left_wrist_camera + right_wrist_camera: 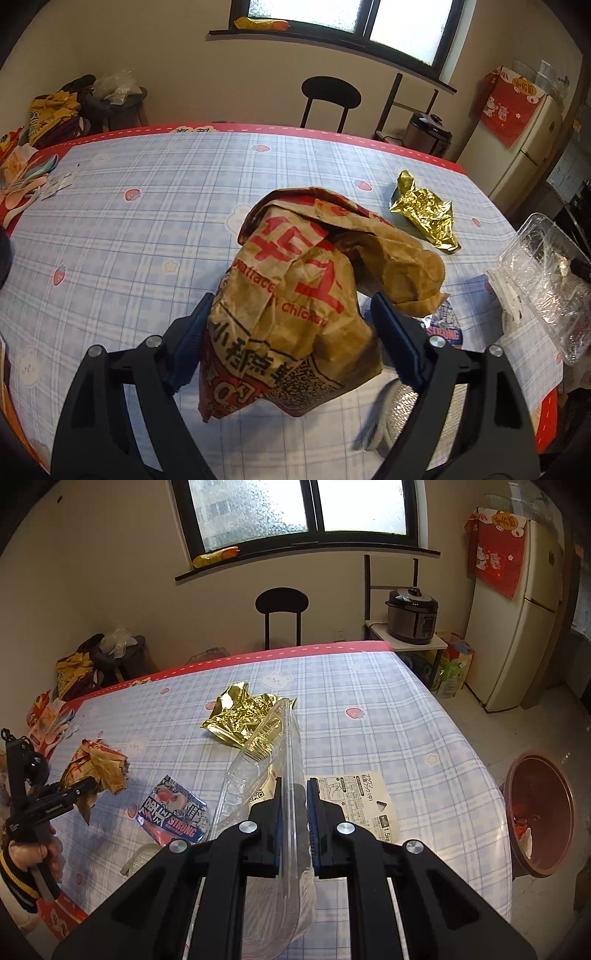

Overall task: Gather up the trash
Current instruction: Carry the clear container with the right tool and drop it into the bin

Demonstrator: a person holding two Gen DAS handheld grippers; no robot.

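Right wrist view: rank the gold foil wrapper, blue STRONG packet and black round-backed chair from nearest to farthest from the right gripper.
1. Blue STRONG packet, flat on the table, left of the right gripper.
2. Crumpled gold foil wrapper, mid-table, ahead.
3. Black round-backed chair, beyond the table's far edge.

home kitchen-diner | fridge [524,605] | pressure cooker [412,614] | table [369,709] | chair [282,607]
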